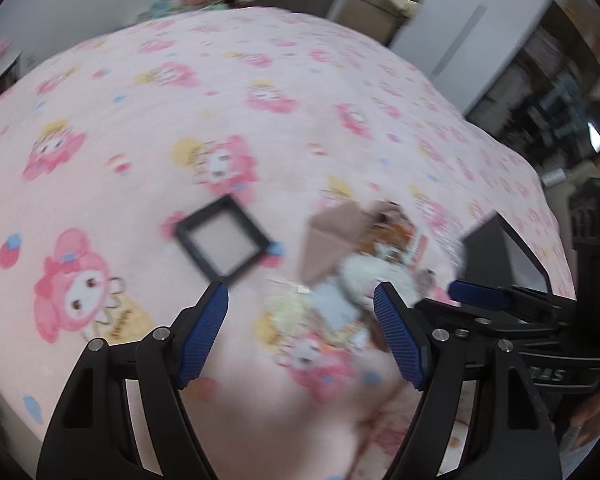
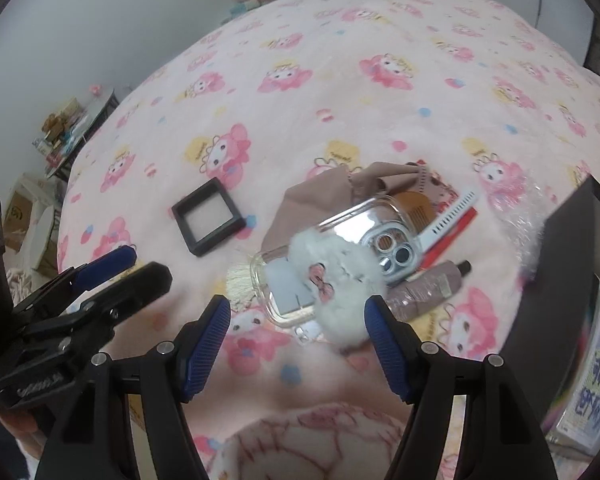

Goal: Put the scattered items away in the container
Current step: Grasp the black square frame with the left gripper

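- While both tools hover over the pink blanket (image 2: 340, 60), the right gripper (image 2: 298, 316) spreads wide and holds nothing, its blue pads either side of the white fluffy pompom (image 2: 340, 280) on the clear phone case (image 2: 340, 232).
- Left gripper (image 1: 300, 304) gapes wide and empty too (its view is smeared).
- Risk: that pile is tangled with the comb (image 2: 452, 210), tan cloth (image 2: 320, 196) and small bottle (image 2: 424, 284), so a pinch on fluff alone could slip.
- Black frame (image 2: 208, 218) lies apart, alone.
- Dark box (image 2: 560, 280), likely the container, sits at the right edge, a long carry for a slick case.
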